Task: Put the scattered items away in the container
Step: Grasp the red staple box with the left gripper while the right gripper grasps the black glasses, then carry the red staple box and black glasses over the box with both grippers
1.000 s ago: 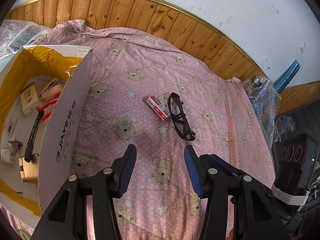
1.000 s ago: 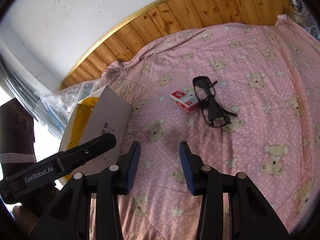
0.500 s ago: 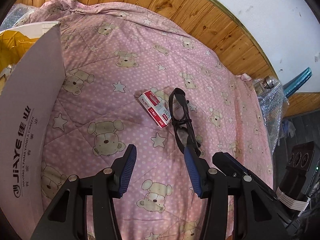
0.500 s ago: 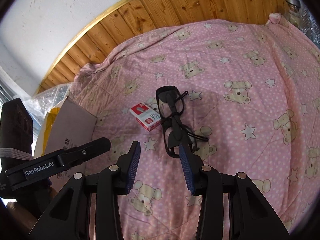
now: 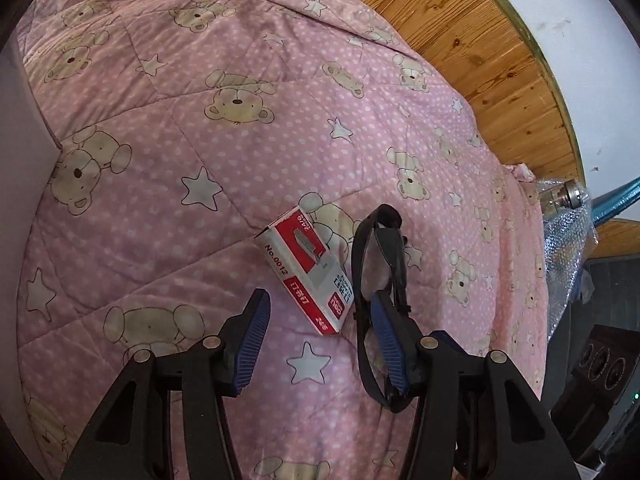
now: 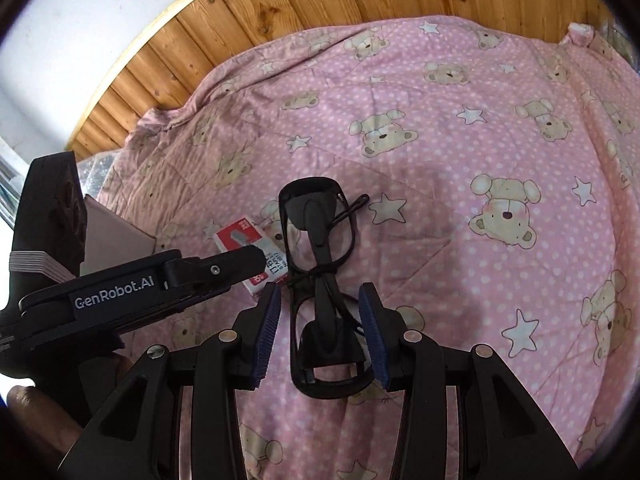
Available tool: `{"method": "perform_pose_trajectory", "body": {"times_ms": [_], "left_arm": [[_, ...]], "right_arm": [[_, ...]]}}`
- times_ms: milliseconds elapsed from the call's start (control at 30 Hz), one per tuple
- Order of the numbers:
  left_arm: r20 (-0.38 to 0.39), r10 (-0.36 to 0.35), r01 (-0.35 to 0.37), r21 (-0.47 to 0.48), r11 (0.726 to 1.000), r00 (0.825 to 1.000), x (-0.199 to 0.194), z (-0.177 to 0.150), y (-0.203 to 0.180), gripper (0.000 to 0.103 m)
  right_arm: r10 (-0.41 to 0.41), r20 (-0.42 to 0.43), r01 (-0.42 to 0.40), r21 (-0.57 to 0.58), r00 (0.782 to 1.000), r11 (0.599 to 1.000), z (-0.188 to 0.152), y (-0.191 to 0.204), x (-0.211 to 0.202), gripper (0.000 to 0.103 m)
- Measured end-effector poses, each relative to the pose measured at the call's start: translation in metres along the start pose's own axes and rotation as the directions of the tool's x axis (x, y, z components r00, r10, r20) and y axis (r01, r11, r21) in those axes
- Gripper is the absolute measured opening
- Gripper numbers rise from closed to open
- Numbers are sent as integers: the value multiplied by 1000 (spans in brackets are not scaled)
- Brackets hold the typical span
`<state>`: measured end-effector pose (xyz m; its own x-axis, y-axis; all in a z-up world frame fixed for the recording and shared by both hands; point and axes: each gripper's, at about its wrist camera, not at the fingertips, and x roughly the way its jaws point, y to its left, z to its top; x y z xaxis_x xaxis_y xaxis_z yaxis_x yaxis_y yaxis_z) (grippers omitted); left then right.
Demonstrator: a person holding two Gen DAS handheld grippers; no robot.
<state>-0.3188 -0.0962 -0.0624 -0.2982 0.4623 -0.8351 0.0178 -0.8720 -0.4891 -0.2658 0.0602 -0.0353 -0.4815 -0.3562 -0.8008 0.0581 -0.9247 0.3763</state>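
our right claw (image 6: 319,334) gapes around the glasses (image 6: 320,264) while our left claw (image 5: 318,340), also released, nears the staple box (image 5: 308,276).

On the quilt (image 6: 460,128) the staple box (image 5: 308,270) lies just left of the folded glasses (image 6: 320,264). The glasses lie between the fingers of the right gripper (image 6: 320,330). The left gripper (image 5: 318,334) is beside it, on its left.
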Motion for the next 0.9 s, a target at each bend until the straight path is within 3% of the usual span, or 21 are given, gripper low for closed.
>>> {"method": "perform_pose_trajectory", "body": {"times_ms": [67,133,233,267,300,367,467,533,700,800,900], "left_arm": [[-19,-14,13,-29,999,1000,12,3,4,54],[11,-39,39,-33,999,999,15,6,3,54],[32,-52,52,-24,998,998,19,11,-3,51],[31,-80,81,-12,997,996,21,11,-7,34],[27,-92,92,5,996,995,24,12,-11,25],[42,-55,54,41,998,998,28,10,-18,20],[47,-57,56,40,998,997,32,9,-17,19],[45,-50,47,51,998,998,31,9,-18,19],[56,-21,15,92,996,998,20,6,-24,15],[73,55,-66,159,985,996,12,-2,-28,15],[17,75,-76,167,983,997,27,-4,-24,17]], "right_arm": [[0,-12,0,4,1000,1000,2,-4,7,43],[4,-27,-4,10,1000,1000,2,-8,14,41],[15,-46,-14,26,999,1000,1,-13,25,32],[21,-42,-19,26,999,999,1,-14,26,31],[23,-39,-22,21,999,1000,1,-13,27,31],[30,-31,-29,17,999,999,2,-12,27,28],[38,-13,-38,8,999,999,4,-9,23,15],[37,-9,-37,18,999,999,4,-9,20,14],[23,-17,-22,30,1000,999,1,-13,16,14],[16,-22,-16,23,1000,1000,-1,-14,16,15],[5,-24,-5,13,1000,1000,1,-13,20,18]]}}
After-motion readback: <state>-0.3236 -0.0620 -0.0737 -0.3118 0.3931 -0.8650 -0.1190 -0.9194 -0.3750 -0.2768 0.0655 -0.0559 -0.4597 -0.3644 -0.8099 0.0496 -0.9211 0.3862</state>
